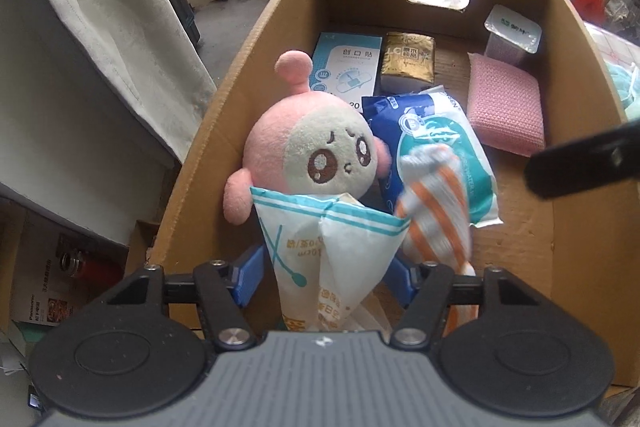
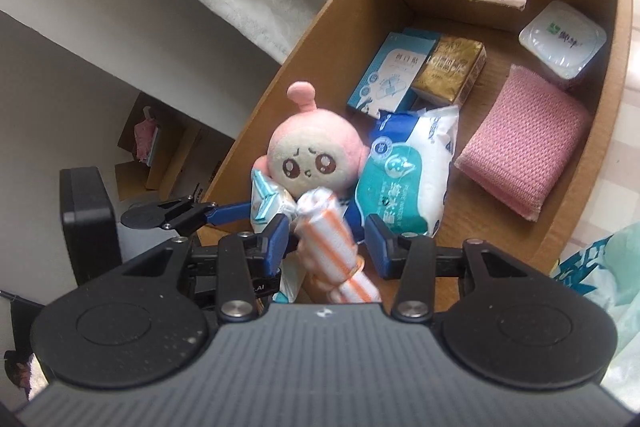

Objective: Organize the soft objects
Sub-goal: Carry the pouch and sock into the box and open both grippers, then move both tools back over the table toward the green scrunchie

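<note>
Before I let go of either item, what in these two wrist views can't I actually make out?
- Cotton-swab packet: lower end hidden behind the left gripper body, left wrist view.
- Orange-striped roll: motion-blurred in both views; whether the right gripper pads press it is unclear.
- Plush toy: body hidden behind the packet.
- Cardboard box floor under the wipes pack: covered.

Pink plush doll (image 2: 310,157) lies in cardboard box (image 2: 280,75); orange-striped towel roll (image 2: 332,243) beside it.
</note>
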